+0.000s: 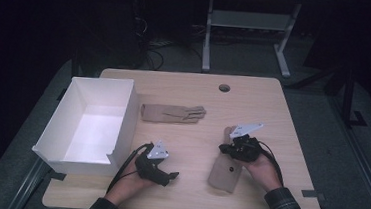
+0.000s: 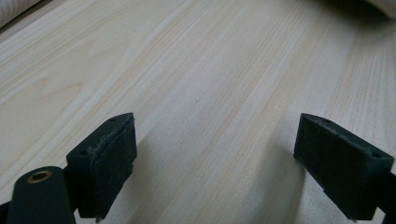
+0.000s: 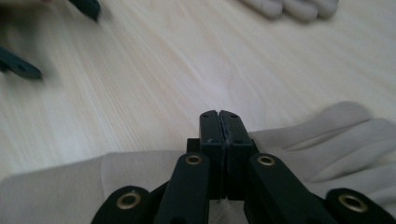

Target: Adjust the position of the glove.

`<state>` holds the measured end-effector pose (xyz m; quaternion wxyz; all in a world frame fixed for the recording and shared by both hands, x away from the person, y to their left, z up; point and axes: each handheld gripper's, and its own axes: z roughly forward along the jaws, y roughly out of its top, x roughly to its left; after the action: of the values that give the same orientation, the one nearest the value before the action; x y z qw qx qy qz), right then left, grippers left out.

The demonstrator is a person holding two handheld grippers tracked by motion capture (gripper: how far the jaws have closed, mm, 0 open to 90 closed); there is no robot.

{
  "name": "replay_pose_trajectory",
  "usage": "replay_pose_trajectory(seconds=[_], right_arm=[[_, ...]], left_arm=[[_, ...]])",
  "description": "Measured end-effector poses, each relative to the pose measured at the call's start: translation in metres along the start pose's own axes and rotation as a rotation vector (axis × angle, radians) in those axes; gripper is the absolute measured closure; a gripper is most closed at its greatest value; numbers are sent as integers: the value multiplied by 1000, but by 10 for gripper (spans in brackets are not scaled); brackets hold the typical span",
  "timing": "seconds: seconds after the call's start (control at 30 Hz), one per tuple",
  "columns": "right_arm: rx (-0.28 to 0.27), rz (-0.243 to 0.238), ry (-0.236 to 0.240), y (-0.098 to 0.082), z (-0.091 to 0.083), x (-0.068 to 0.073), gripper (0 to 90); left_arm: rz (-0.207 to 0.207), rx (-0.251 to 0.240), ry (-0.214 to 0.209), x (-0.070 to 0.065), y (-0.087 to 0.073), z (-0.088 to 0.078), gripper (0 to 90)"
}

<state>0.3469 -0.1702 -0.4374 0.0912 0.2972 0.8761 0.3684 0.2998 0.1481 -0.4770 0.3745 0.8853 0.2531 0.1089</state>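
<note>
- A light wooden bench carries a white open box at its left side, a tan glove lying flat near the middle, and a second tan glove toward the near right.
- The middle glove lies just beside the box's right wall, its fingers pointing right, apart from both grippers.
- The left gripper is held in the person's left hand near the front edge of the bench, just right of the box's near corner.
- In the left gripper view its jaws stand wide apart, with bare wood between them and nothing held.
- The right gripper is held in the person's right hand and sits over the upper part of the near glove, pointing left.
- In the right gripper view its jaws are pressed together, with the pale fabric of the near glove spread on both sides and beneath them; a bit of fabric seems pinched at their base, but the hold is hard to confirm.
- The same view shows the other glove's fingertips at the top edge, and the left gripper's dark jaws at the upper left.
</note>
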Motion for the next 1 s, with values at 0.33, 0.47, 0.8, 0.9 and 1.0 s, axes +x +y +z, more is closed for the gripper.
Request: replay_pose_trajectory(seconds=[0.33,0.47,0.8,0.9,1.0], right_arm=[[-148,-5,6,14,-28,0,889],[-222,-14,13,21,-35,0,889],[-249,29,-32,-1,-41,-15,888],[-268,38,-37,-1,-46,-16,889],[-276,34,-43,1,-48,-14,889]], left_arm=[[-6,-5,0,0,0,0,124],[-2,-1,0,0,0,0,124],[-5,-5,0,0,0,0,124],[-12,4,6,-1,1,0,129],[-4,16,22,-4,6,-2,217]])
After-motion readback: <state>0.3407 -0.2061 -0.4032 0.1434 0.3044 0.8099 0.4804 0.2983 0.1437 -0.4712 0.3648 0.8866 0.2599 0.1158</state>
